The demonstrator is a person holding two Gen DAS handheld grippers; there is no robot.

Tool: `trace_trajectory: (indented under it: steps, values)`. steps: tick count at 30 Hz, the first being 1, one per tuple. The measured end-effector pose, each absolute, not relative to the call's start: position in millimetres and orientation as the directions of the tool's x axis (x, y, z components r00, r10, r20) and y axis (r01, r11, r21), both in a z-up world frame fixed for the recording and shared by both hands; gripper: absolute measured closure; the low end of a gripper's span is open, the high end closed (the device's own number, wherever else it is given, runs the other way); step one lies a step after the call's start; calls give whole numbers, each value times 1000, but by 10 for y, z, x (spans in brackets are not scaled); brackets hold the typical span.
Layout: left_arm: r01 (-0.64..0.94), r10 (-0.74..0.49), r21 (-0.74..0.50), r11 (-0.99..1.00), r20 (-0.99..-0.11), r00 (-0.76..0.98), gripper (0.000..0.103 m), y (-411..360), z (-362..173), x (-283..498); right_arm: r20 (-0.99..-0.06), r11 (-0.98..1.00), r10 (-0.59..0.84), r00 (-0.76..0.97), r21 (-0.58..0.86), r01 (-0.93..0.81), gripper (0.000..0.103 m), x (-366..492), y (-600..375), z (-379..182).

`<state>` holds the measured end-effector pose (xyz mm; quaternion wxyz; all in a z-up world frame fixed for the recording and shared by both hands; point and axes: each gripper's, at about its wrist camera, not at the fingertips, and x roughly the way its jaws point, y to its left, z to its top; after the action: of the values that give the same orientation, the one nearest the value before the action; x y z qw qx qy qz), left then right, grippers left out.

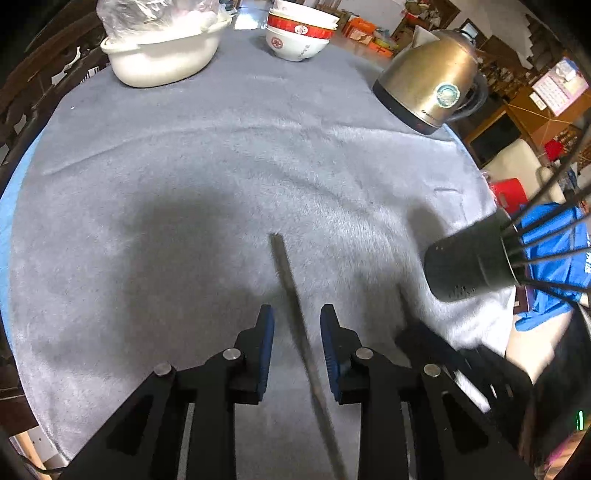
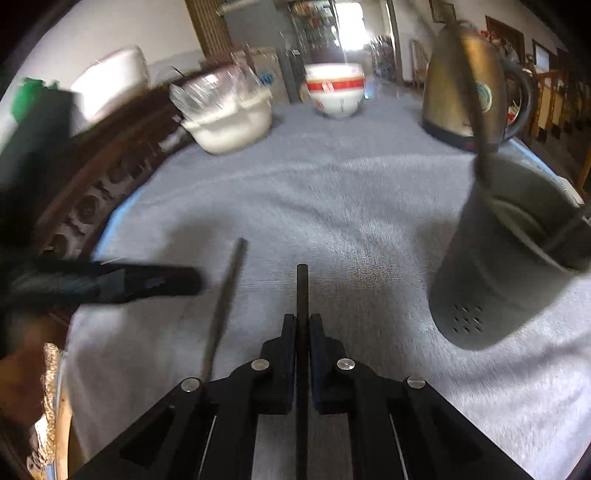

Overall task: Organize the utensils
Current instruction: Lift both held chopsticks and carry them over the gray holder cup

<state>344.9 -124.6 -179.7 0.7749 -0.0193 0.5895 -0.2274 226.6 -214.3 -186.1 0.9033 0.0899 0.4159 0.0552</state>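
Note:
A dark chopstick [image 1: 295, 295] lies on the grey cloth between the open jaws of my left gripper [image 1: 297, 314]; the pads do not touch it. The same chopstick [image 2: 225, 295] shows left of centre in the right wrist view. My right gripper [image 2: 303, 321] is shut on a second dark chopstick [image 2: 302, 291], which sticks out forward past the fingertips. A dark perforated utensil holder [image 1: 472, 258] with several chopsticks in it stands at the right, also in the right wrist view [image 2: 506, 266]. The left gripper [image 2: 147, 282] shows blurred at the left.
A steel kettle [image 1: 432, 81] stands at the far right, a stack of red-and-white bowls [image 1: 299, 33] at the back and a white basin [image 1: 162, 55] with a plastic bag at the back left. The grey cloth [image 1: 184, 166] covers the round table.

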Motion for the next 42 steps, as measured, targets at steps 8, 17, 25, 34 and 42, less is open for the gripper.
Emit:
trace_trajectory:
  steps: [8, 17, 25, 34, 42]
  values:
    - [277, -345, -289, 916, -921, 181, 80, -1449, -1943, 3639, -595, 959, 231, 770, 275, -76, 96, 1660, -2294, -1434]
    - [266, -343, -274, 924, -902, 261, 100, -1398, -1886, 3553, -404, 926, 293, 866, 347, -152, 96, 1161, -2439, -1011]
    - [345, -387, -247, 906, -813, 434, 100, -1309, -1206, 3147, -249, 910, 293, 923, 367, -190, 96, 844, -2575, -625]
    - [375, -305, -90, 923, -765, 567, 100, -1308, -821, 2743, -268, 908, 272, 924, 390, -154, 96, 849, -2622, -683]
    - [340, -360, -218, 915, -821, 443, 99, -1167, -970, 3032, -256, 906, 248, 934, 402, -131, 96, 798, -2723, -629]
